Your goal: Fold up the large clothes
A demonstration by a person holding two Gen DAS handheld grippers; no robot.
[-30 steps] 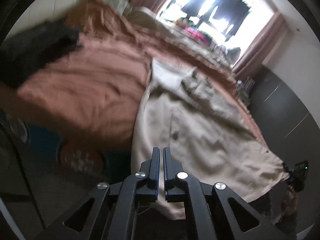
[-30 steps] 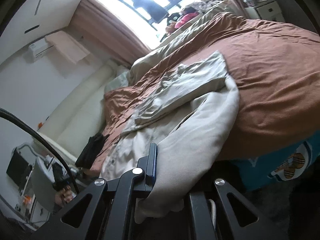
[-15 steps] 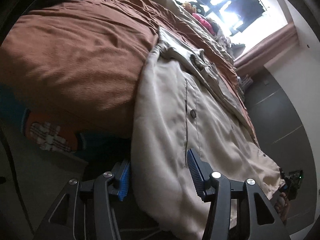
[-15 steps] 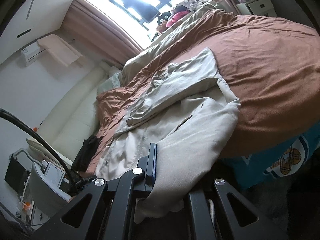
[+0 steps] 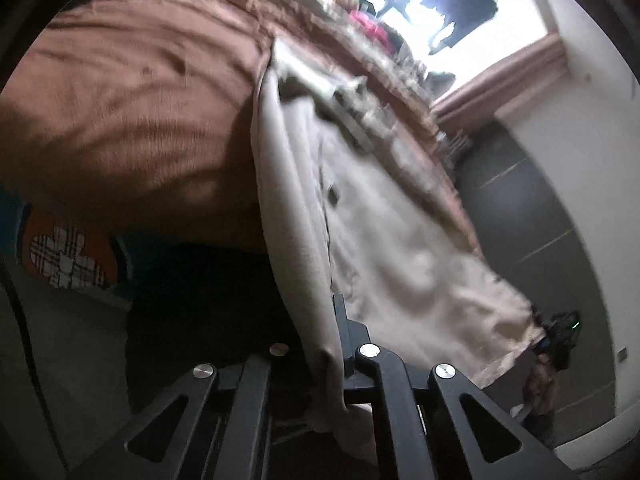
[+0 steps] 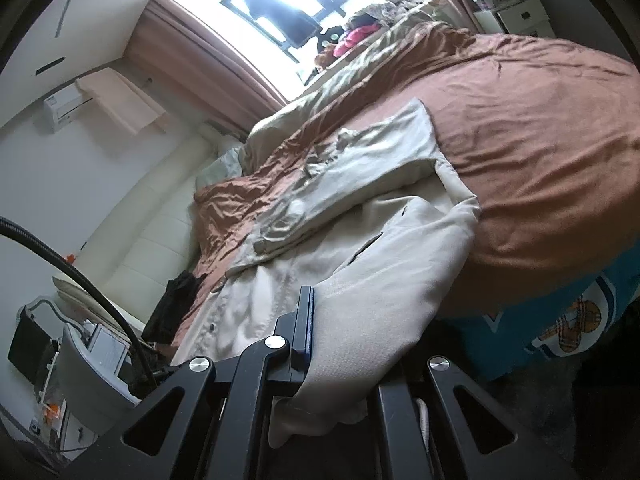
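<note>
A large beige coat (image 5: 380, 220) with buttons lies on the brown bedspread (image 5: 140, 120), and its lower part hangs over the bed's edge. My left gripper (image 5: 326, 344) is closing tight on the coat's hanging front edge, and fabric covers its left finger. In the right wrist view the same coat (image 6: 360, 248) spreads across the bed with a sleeve folded over it. My right gripper (image 6: 320, 332) is shut on the coat's other lower corner, which drapes over its right finger. At the coat's far corner the left wrist view shows that right gripper (image 5: 560, 332), held by a hand.
Below the bedspread (image 6: 540, 140) is a teal sheet with a cartoon print (image 6: 560, 332). A black garment (image 6: 176, 304) lies at the bed's far side. A black cable (image 6: 80, 276) and a cluttered desk (image 6: 88, 352) stand on the left. Beyond the bed is a bright window (image 5: 460, 12).
My left gripper dropped toward the coat's hanging edge, opened around it and then shut on it. The right gripper has kept its grip and hardly moved.
</note>
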